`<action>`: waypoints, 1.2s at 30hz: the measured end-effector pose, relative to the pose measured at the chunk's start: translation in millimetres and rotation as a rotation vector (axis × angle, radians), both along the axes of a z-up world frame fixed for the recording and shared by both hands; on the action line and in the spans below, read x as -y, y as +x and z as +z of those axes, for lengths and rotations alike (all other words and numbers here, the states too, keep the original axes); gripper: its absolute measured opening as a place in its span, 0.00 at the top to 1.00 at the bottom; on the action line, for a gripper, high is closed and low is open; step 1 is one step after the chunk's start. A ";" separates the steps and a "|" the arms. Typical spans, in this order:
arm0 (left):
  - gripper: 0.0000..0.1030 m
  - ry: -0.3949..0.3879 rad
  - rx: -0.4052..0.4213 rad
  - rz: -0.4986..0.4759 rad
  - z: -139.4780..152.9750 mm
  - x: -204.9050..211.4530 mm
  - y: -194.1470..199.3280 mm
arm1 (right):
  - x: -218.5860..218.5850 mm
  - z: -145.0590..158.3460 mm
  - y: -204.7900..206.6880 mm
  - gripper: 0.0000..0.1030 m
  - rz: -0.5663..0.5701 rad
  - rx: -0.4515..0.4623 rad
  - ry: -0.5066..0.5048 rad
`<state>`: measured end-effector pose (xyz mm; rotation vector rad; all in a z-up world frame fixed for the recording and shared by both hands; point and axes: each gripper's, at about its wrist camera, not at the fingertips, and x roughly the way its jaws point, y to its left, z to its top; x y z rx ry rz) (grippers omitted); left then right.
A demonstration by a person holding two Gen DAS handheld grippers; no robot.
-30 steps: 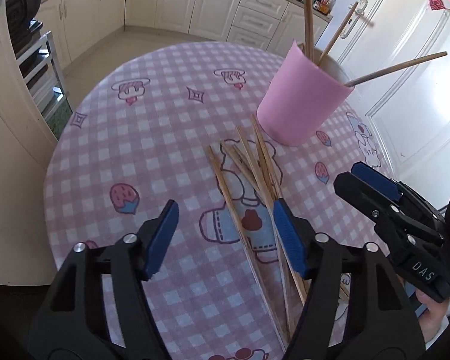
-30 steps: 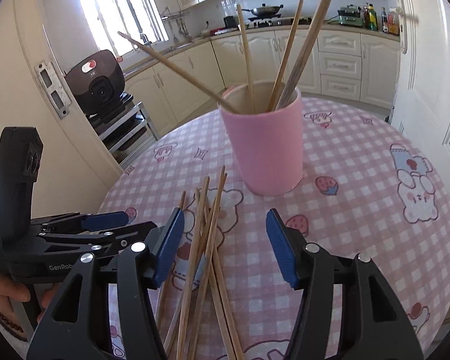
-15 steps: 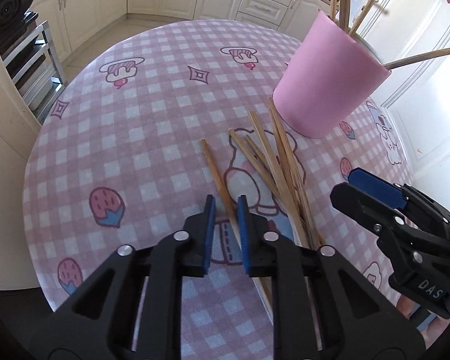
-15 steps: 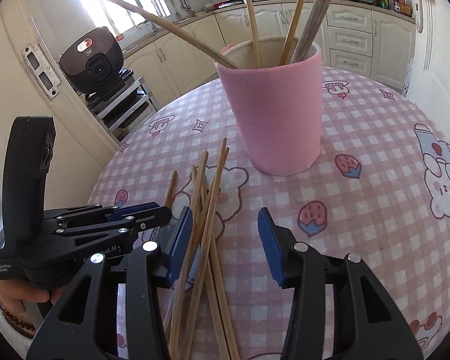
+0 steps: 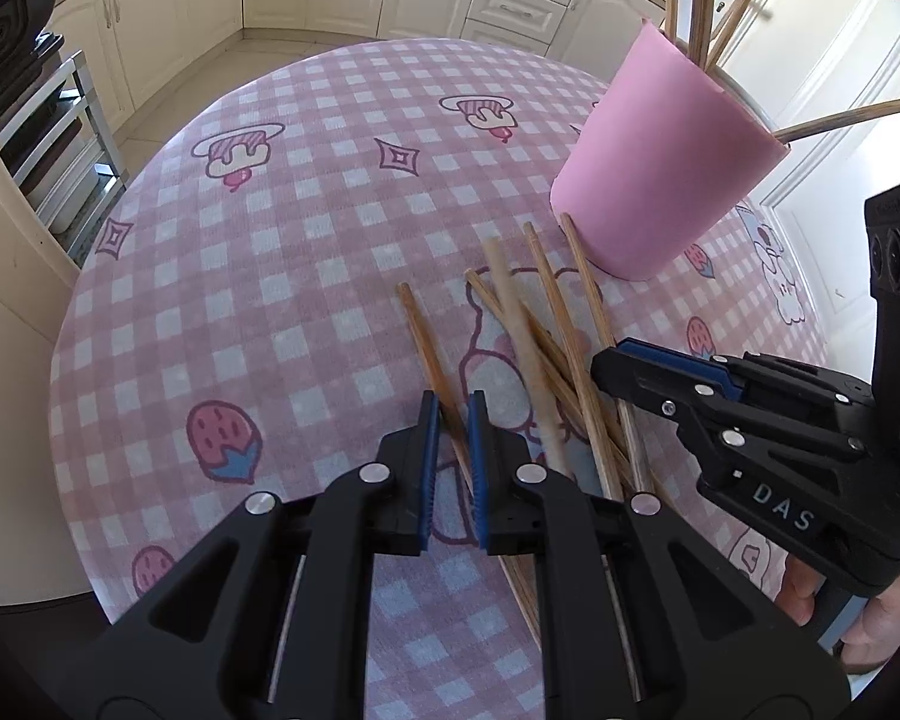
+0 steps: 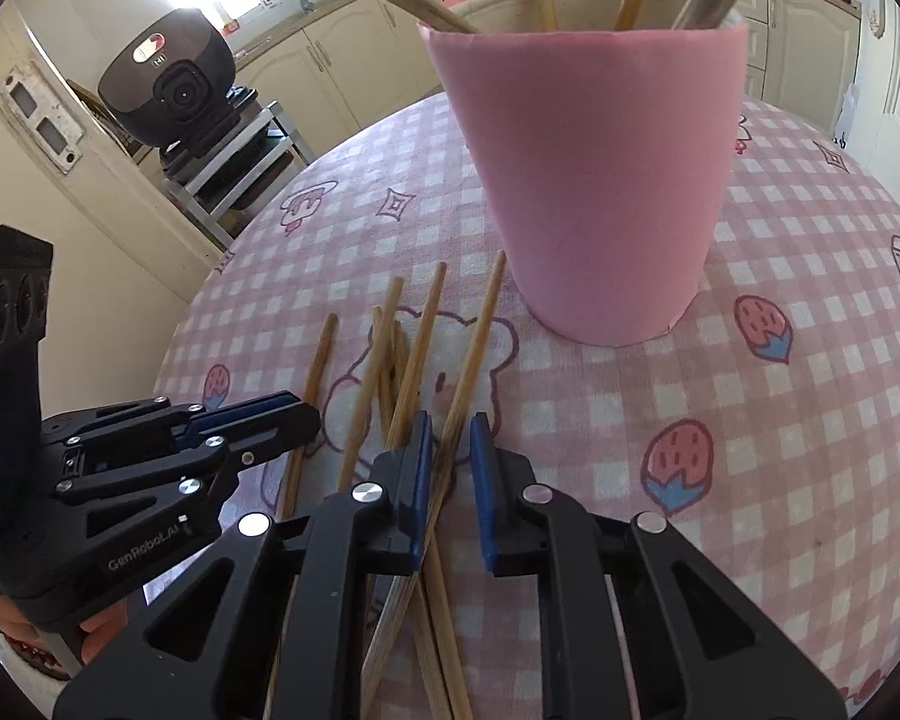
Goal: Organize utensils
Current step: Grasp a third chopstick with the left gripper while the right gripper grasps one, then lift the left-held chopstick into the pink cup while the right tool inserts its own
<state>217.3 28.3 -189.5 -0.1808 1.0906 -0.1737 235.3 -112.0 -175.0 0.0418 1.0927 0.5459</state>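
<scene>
- Several chopsticks already stand in the pink cup (image 6: 594, 180), ahead of my right claw (image 6: 450, 444); about six more lie loose on the surface (image 5: 306, 276) between my claws and the cup.
- My left claw (image 5: 448, 420) is nearly clenched around the leftmost chopstick (image 5: 429, 354).
- My right claw looks clenched on another chopstick (image 6: 471, 360).
- Lettering reads "DAS" on my right claw, "GenRobot.AI" on my left.

Ahead and right of the left hand-held gripper (image 5: 448, 420), the pink cup (image 5: 660, 174) blocks the way; the right hand-held gripper (image 5: 612, 360) crowds its right side just beside it. To its left the checked desk (image 5: 240, 276) lies open, chopsticks (image 5: 546, 324) littering the middle.
</scene>
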 end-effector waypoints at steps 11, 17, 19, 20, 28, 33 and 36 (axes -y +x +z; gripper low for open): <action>0.90 -0.016 0.020 0.000 -1.0 -1.7 0.9 | 7.4 1.4 4.2 0.95 -0.027 0.009 0.035; 0.92 -0.029 0.021 0.011 0.2 -2.1 -4.7 | 16.1 10.5 -5.8 0.95 -0.026 0.029 0.064; 0.93 -0.033 0.027 0.012 4.1 -2.8 -7.5 | 17.8 16.6 -9.5 0.95 -0.026 0.041 0.075; 0.94 -0.032 0.032 0.014 6.8 -3.1 -8.9 | 18.8 21.0 -12.0 0.95 -0.023 0.051 0.080; 0.94 -0.073 0.125 0.012 54.2 -8.3 -31.9 | 24.6 57.5 -33.5 0.95 0.004 0.135 0.114; 0.94 -0.101 0.247 -0.006 101.6 -7.7 -56.3 | 26.6 88.1 -49.3 0.95 0.015 0.209 0.126; 0.94 -0.118 0.316 -0.021 128.3 -6.7 -70.5 | 29.0 107.8 -58.7 0.95 0.017 0.265 0.126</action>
